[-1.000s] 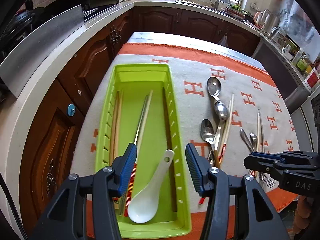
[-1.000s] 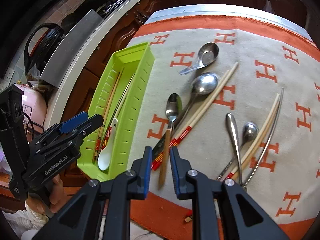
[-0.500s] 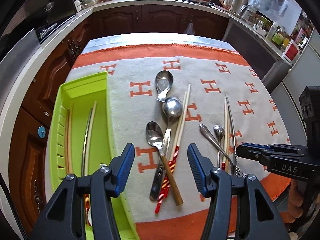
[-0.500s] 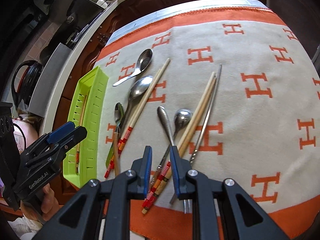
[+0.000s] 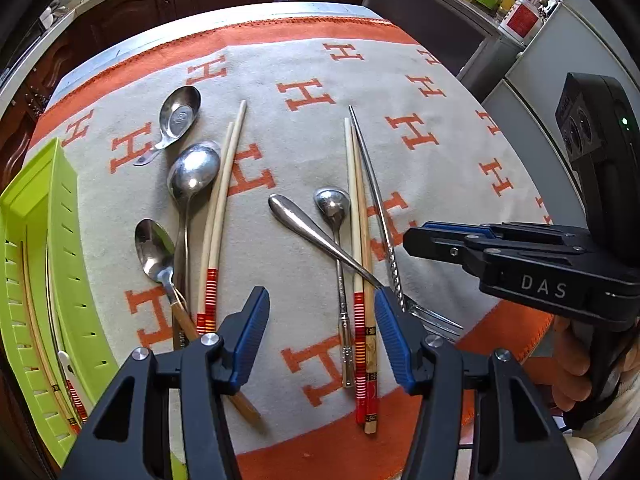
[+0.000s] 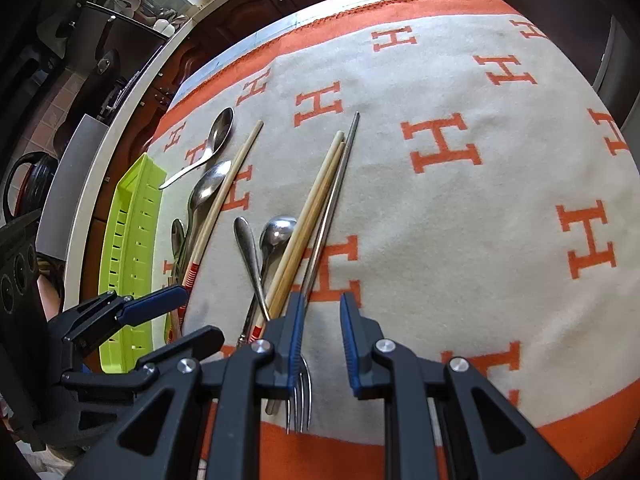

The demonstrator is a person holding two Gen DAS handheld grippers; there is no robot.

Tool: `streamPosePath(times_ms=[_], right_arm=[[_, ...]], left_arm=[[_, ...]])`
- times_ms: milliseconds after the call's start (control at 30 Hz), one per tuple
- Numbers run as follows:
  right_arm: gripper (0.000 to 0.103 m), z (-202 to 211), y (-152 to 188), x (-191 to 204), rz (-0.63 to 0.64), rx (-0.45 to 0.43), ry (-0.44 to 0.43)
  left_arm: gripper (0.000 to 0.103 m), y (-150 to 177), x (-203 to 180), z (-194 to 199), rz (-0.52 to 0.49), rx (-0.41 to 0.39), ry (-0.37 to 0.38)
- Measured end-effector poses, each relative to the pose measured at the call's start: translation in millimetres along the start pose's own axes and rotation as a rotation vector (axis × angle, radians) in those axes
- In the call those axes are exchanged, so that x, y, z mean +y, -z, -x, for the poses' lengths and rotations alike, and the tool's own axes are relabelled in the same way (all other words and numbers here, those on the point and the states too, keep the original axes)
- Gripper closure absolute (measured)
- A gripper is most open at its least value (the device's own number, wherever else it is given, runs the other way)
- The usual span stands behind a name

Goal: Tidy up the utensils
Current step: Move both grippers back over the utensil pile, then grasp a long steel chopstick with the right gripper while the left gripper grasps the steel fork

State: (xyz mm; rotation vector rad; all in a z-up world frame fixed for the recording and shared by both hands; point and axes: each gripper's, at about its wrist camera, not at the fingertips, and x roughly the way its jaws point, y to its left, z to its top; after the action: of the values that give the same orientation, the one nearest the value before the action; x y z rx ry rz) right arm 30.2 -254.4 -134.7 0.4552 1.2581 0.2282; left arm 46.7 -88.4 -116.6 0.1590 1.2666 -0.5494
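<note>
Utensils (image 5: 352, 248) lie on H-patterned cloth (image 5: 304, 92); right tongs (image 5: 416, 236) read "DAS"

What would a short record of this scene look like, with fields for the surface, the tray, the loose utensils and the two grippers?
surface: cloth, beige with orange H marks
tray: green tray at the cloth's left edge, chopsticks and a white spoon inside
loose utensils: several metal spoons, chopstick pairs, one metal fork
left gripper: jaws apart, empty, above the red-banded chopsticks
right gripper: jaws narrowly apart, nothing between them, the fork beside its left finger
</note>
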Motion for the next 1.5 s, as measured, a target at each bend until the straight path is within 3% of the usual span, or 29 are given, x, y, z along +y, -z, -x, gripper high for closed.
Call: streamPosePath(times_ms=[233,433,633,967,1067,1267,1500], right_arm=[[0.085,-12,-3,12,0.044,0.004,0.035],[0.085,-19,0,37,0.167,-0.030,0.179],[0.094,-19,1,40,0.212,-0.049,0.278],[0.098,6,-7,-6,0.010,-0.089,0.151],[0.098,8,-7,-15,-0.021,-0.088,0.129],[0.098,19,-8,-21,-0.052,-0.109,0.074],[0.098,33,-8,-23,-0.061,-0.134,0.041]], left_arm=[[0.050,-2,4,-3,0.027,0.008,0.016],[0.054,-2,15,-3,0.069,0.011,0.031],[0.054,0,21,-5,0.094,0.019,0.068],[0.054,0,20,-10,0.118,0.058,0.150],[0.054,1,19,-6,0.108,0.047,0.141],[0.054,0,2,-7,-0.024,0.060,0.056],[0.054,0,-47,-12,-0.352,0.061,-0.054]])
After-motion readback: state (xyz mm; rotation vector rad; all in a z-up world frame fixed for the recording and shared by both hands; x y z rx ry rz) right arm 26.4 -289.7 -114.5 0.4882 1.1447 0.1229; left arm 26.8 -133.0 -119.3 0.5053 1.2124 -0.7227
